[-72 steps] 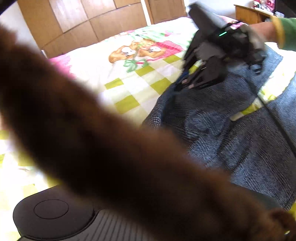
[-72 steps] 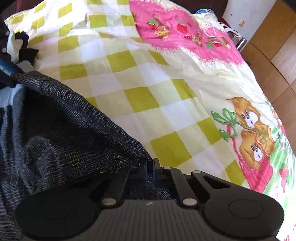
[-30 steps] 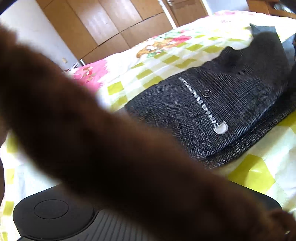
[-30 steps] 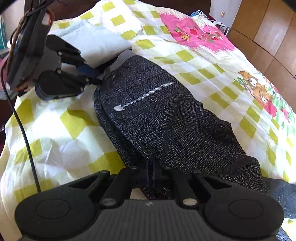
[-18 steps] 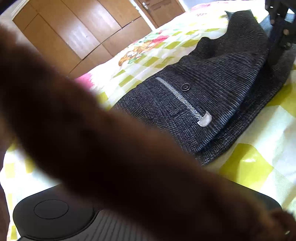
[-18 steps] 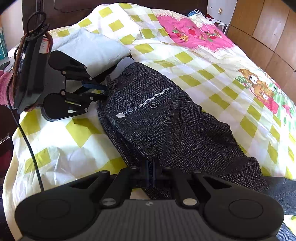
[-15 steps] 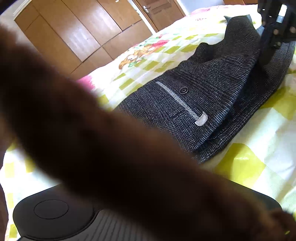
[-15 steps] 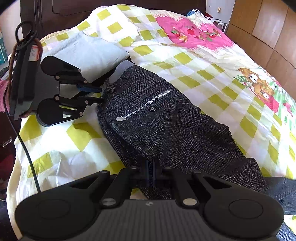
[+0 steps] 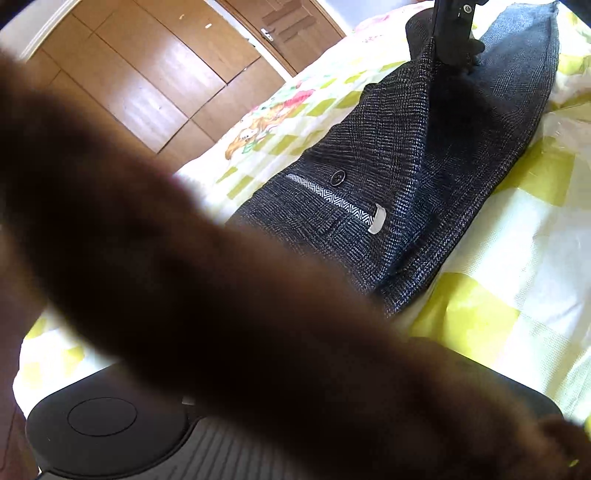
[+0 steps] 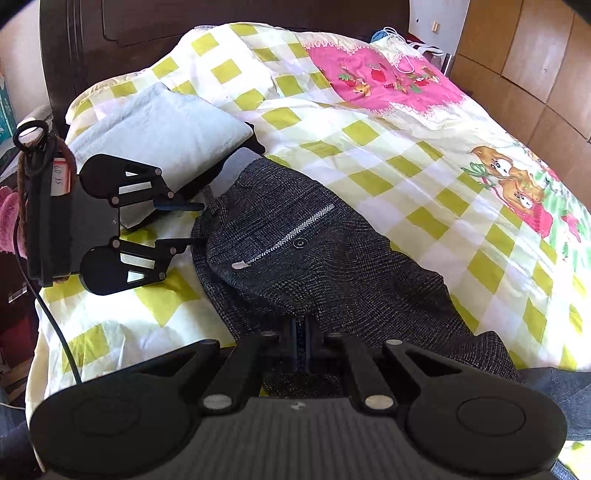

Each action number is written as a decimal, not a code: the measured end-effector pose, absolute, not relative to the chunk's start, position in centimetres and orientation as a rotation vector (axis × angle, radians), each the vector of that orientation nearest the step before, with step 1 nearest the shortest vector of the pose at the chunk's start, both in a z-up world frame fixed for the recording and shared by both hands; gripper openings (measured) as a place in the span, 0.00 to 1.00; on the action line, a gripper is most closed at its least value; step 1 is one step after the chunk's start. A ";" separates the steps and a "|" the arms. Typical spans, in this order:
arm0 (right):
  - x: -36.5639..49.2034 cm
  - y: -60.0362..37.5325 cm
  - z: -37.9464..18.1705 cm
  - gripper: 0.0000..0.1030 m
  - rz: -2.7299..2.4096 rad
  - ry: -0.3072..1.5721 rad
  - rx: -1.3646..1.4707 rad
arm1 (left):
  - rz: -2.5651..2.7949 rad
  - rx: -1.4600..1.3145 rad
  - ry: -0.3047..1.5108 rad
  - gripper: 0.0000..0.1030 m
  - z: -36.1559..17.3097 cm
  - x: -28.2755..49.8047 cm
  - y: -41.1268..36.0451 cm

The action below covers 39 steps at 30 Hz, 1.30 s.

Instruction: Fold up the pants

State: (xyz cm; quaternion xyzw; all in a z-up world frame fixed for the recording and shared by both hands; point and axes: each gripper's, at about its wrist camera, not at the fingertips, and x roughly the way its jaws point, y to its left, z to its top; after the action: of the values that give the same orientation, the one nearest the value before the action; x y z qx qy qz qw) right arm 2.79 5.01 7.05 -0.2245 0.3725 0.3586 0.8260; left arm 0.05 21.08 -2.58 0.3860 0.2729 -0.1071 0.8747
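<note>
Dark grey checked pants (image 10: 332, 266) lie folded over on the yellow-chequered bed sheet (image 10: 369, 147), back pocket and button facing up. My right gripper (image 10: 301, 332) is shut on a raised fold of the pants near the camera; the left wrist view shows the right gripper (image 9: 454, 62) pinching that fold at the top. My left gripper (image 10: 199, 223) sits at the waist edge with its jaws opening; the fingertips stand apart right at the waistband and do not press on it. In the left wrist view a blurred brown cord (image 9: 184, 277) hides that gripper's own fingers; the pants (image 9: 406, 166) show beyond it.
A pale blue folded cloth (image 10: 159, 136) lies beside the waistband, behind the left gripper. A dark headboard (image 10: 110, 29) stands at the back and wooden wardrobe doors (image 9: 147, 74) line the far side. More grey-blue fabric (image 10: 554, 384) lies at the lower right.
The left gripper's fingers, close together on the waistband a second ago, have spread apart and rolled. The right gripper stays shut on the fold and has risen slightly.
</note>
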 end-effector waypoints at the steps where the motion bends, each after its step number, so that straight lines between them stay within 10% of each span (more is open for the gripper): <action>1: 2.8 5.0 7.1 0.21 0.760 0.793 -0.474 | -0.233 0.795 0.566 0.31 -2.4 0.1 21.0; 11: 3.6 5.0 8.4 0.21 0.756 0.770 -0.461 | -0.321 0.811 0.539 0.36 -1.9 -0.7 19.6; 14: 4.3 5.0 9.0 0.21 0.756 0.757 -0.443 | -0.336 0.812 0.530 0.57 -1.8 -1.5 19.4; 17: 4.4 5.2 9.4 0.20 0.756 0.743 -0.439 | -0.291 0.804 0.531 0.57 -2.2 -0.8 19.3; 26: 3.4 4.5 9.1 0.20 0.771 0.762 -0.455 | -0.157 0.802 0.508 0.19 -1.3 1.8 20.0; 39: 1.0 6.3 0.6 0.22 0.787 0.839 -0.581 | -0.098 0.834 0.649 0.22 -3.7 1.3 21.3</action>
State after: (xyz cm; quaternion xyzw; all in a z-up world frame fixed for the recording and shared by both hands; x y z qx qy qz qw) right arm 1.02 6.29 0.56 -0.2706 0.3912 0.3668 0.7995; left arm 1.29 21.26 -3.74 0.3976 0.3094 -0.0470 0.8625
